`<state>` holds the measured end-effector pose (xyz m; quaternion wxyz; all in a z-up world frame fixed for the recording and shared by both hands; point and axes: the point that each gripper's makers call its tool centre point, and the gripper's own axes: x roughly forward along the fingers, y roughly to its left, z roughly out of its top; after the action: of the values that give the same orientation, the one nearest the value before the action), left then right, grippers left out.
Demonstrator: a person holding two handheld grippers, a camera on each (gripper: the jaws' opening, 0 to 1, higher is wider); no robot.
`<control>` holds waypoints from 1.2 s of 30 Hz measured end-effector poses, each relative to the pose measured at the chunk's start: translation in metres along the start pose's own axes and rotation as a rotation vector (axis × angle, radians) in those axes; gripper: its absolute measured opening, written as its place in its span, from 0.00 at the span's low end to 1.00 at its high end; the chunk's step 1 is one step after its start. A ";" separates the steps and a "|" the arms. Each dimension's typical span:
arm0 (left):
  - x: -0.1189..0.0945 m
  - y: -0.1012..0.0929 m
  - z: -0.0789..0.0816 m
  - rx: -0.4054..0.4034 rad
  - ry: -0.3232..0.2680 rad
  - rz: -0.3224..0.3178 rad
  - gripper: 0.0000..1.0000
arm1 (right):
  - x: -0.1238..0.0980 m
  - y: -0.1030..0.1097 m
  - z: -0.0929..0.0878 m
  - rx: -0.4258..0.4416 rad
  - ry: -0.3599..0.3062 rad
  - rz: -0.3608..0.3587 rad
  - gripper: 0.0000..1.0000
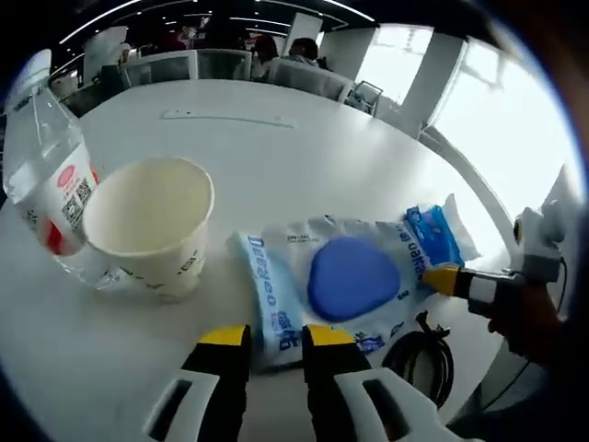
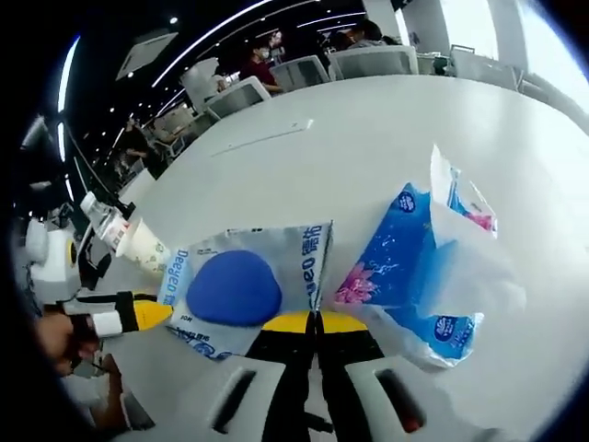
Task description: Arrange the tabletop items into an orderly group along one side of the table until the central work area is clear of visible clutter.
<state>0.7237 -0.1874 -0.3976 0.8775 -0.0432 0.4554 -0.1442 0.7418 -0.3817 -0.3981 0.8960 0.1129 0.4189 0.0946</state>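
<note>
The wet-wipes pack (image 1: 345, 281) is laid flat on the white table (image 1: 304, 157), just ahead of the left gripper (image 1: 276, 339), whose jaws are slightly parted and empty. The right gripper (image 2: 313, 322) is clenched on the pack's edge, beside a tissue packet (image 2: 414, 267). A paper cup (image 1: 152, 221) and water bottle (image 1: 46, 175) are seen nearby.

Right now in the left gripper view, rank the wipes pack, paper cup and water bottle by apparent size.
1. Wipes pack, widest spread.
2. Paper cup and water bottle: unsure between them, since the bottle is cut off by the edge and partly hidden behind the cup.
</note>
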 end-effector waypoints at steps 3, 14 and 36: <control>-0.004 0.004 -0.004 0.016 -0.005 0.003 0.23 | -0.001 0.000 -0.002 0.026 0.002 -0.015 0.00; -0.015 0.010 -0.006 0.064 -0.032 -0.017 0.22 | 0.000 0.008 -0.005 0.060 0.008 -0.029 0.00; -0.062 -0.005 0.010 0.158 -0.118 -0.173 0.54 | -0.036 0.029 0.003 -0.205 -0.095 0.010 0.35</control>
<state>0.6977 -0.1743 -0.3422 0.8877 -0.0214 0.3846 -0.2522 0.7199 -0.3633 -0.3617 0.9212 0.0269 0.3635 0.1360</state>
